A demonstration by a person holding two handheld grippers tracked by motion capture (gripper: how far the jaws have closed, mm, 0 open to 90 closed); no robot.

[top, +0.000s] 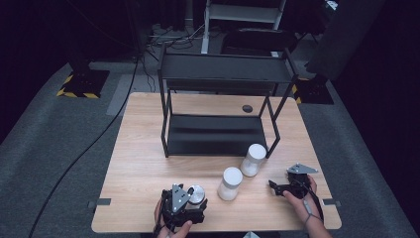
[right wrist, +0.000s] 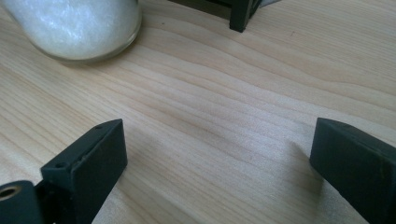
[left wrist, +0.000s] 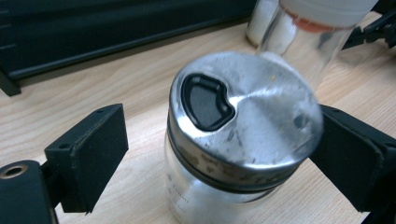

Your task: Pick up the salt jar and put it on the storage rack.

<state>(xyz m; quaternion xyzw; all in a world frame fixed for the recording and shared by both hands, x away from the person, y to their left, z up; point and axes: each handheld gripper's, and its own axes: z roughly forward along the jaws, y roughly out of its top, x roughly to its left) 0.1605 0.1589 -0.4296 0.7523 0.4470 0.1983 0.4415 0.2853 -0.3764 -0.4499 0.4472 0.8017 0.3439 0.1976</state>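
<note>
Left gripper view showed the shaker jar (left wrist: pixel 243 144) standing upright between the two black pads of the left gripper (left wrist: pixel 224 158), its steel lid tilted toward the camera and its long axis running straight up from the desk. The right-hand pad looked to be against the lid's rim, or within a hair of it, while the left-hand pad (left wrist: pixel 93 154) stood clearly apart from the glass, with bare wood showing in the gap. So the jaws were wide and nothing was yet gripped; the jar sat off-centre, nearer one pad than the other.

From the high view, the jar (top: pixel 196 194) stood near the front edge of the desk (top: pixel 143 163), left of its middle, right at the tip of the left gripper (top: pixel 190 198). Two white-lidded jars stood further right: one (top: pixel 230 183) just beside the shaker, the other (top: pixel 253 159) by the front right leg of the black shelf rack (top: pixel 218 134).

The right gripper (top: pixel 277 187) lay low near the front right corner, well apart from the shaker. Its own view showed both pads spread over bare wood (right wrist: pixel 219 135), holding nothing.

My judgement: the left hand was plainly the nearer one, and the coming squeeze depended on centring the jar so both pads met it together rather than tipping it sideways.
</note>
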